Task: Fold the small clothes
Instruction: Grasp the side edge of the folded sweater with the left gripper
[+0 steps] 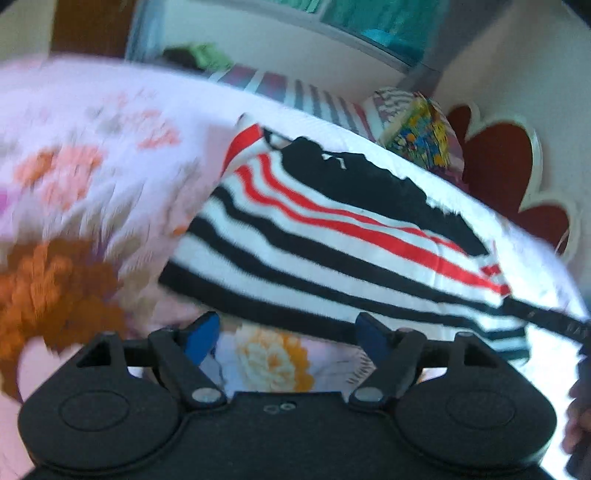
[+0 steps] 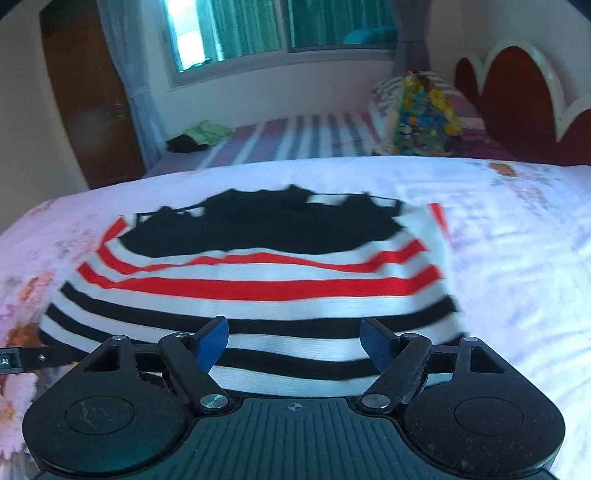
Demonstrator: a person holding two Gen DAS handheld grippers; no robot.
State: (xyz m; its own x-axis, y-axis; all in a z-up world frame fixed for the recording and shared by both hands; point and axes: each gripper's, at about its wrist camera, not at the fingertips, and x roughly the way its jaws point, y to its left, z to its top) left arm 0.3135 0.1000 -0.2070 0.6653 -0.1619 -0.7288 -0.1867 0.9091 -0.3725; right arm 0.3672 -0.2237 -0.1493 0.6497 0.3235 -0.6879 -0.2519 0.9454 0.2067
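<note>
A small striped shirt [image 1: 332, 236], white with red and black stripes and a black top part, lies flat on the floral bedsheet [image 1: 74, 166]. It also shows in the right wrist view [image 2: 258, 284]. My left gripper [image 1: 288, 332] is open and empty just off the shirt's near left corner, over the sheet. My right gripper [image 2: 293, 343] is open and empty above the shirt's near hem. The other gripper's finger [image 2: 22, 360] shows at the left edge of the right wrist view. Both views are motion-blurred.
A striped mattress [image 2: 295, 140] lies beyond, with a colourful bundle [image 2: 421, 118] and green and dark clothes [image 2: 199, 134] on it. A red scalloped headboard [image 2: 517, 96] stands at the right. A window [image 2: 258, 33] and a wooden wardrobe [image 2: 92, 99] are behind.
</note>
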